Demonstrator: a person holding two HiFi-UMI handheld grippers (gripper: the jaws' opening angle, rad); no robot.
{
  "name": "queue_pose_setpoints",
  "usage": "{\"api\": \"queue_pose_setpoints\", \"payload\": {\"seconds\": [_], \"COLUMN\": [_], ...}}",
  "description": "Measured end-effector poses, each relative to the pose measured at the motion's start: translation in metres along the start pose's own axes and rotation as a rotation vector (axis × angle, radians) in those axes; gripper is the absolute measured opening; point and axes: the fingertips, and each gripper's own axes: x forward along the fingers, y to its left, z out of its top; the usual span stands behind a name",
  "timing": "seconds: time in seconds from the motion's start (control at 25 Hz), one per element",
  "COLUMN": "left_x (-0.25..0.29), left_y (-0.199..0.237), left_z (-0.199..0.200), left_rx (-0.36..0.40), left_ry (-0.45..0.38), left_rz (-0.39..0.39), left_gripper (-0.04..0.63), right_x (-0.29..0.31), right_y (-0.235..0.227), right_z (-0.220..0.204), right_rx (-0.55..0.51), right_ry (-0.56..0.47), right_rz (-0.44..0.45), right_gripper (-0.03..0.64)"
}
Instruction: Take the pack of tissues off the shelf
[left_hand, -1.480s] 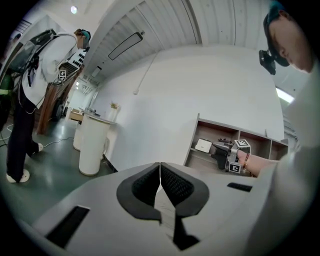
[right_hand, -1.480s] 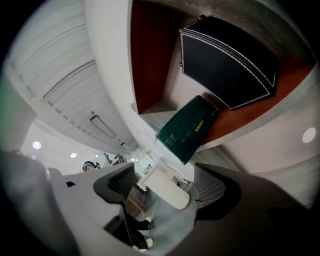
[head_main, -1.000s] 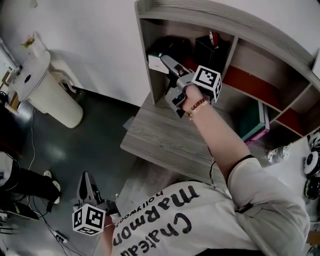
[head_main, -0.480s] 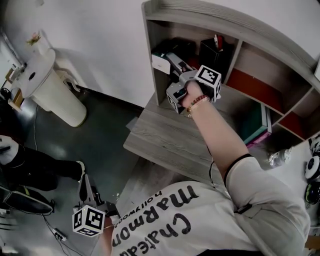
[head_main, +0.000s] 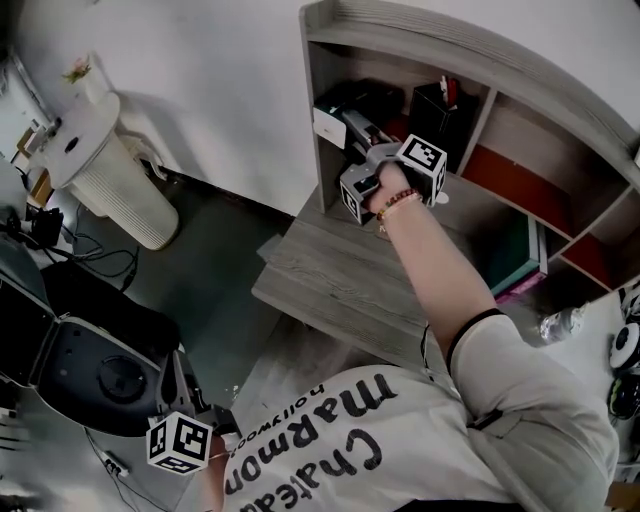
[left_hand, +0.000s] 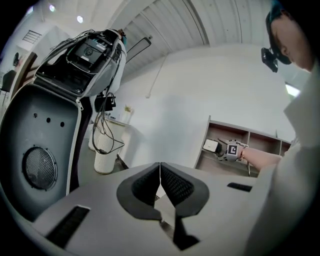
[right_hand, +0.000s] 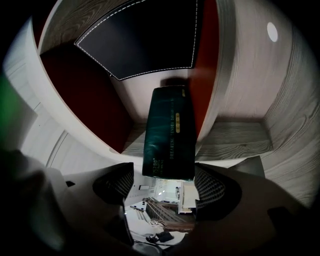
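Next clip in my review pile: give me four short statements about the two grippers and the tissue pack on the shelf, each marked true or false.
1. The right gripper reaches into the leftmost compartment of the shelf. True.
2. The left gripper holds the pack of tissues. False: its jaws are together with nothing between them, and it is held low, away from the shelf.
3. The pack of tissues stands between the right gripper's jaws. True; the jaws have just been closing, and a gap shows at one pad, so they are not yet clamped on it.
4. The pack of tissues is bright red and lies on the floor. False: it is dark green and sits inside the shelf compartment.
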Motion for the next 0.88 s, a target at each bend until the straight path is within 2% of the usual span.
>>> {"api": "queue_pose_setpoints", "payload": {"seconds": [0.28,0.88], "left_x": [0.001,-0.003], "left_y": [-0.004,0.002], "left_z": [-0.004,-0.011], "left_rx": [0.004,-0.005], "left_ry": [0.010,0.003], "left_rz": [-0.002,-0.013], "left_gripper": [0.018,0.018], "right_x": [0.003,-0.007], "right_y": [-0.007,-0.010], "right_z": [0.003,-0.009], "right_rx": [0.001,-0.034], "right_ry": [-0.003,0.051], "right_rz": [-0.026,-0.031], "right_gripper": [0.320,0.316]}}
